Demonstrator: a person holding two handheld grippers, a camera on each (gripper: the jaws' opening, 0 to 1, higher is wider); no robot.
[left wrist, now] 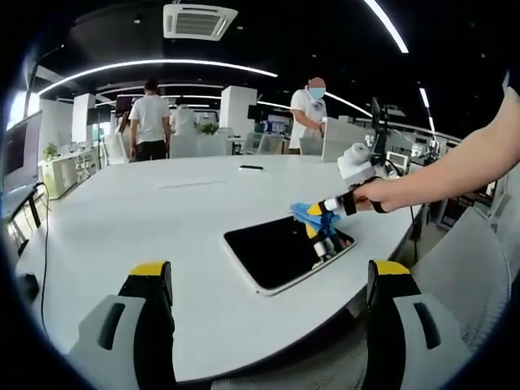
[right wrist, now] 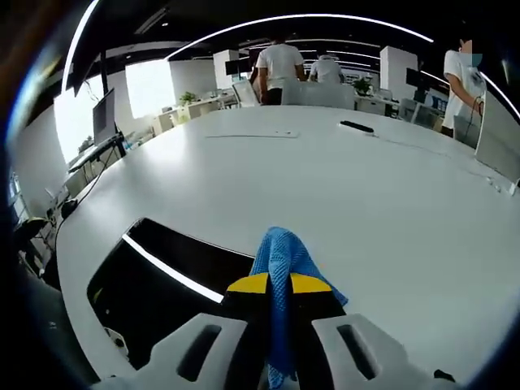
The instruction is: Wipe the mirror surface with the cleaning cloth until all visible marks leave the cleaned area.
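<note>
- The room is an open office with a dark ceiling, long curved light strips and a ceiling vent at the top of the left gripper view.
- A large white table (left wrist: 162,211) fills the middle of both views; its bare top runs back toward the far desks.
- The mirror (left wrist: 280,252) lies flat on the table, right of centre in the left gripper view, a dark rounded rectangle with a pale rim. In the right gripper view it sits at lower left, reflecting a bright light strip.
- My left gripper (left wrist: 268,280) rises from the bottom of its view with its yellow-tipped jaws wide apart and nothing between them. It hangs near the table's front edge, well apart from the mirror.
- My right gripper (right wrist: 279,284) has its jaws pressed close on the blue cloth (right wrist: 280,260), which bunches up above the yellow tips and hangs down between them.
- In the left gripper view that same gripper comes in from the right in my hand (left wrist: 382,193), with the cloth at the mirror's upper right corner, touching or just over the glass; I cannot tell which.
- A small dark object (left wrist: 251,167) lies far back on the table.
- Three people (left wrist: 150,118) stand beyond the table's far edge, and a grey chair (left wrist: 459,260) sits at right.
</note>
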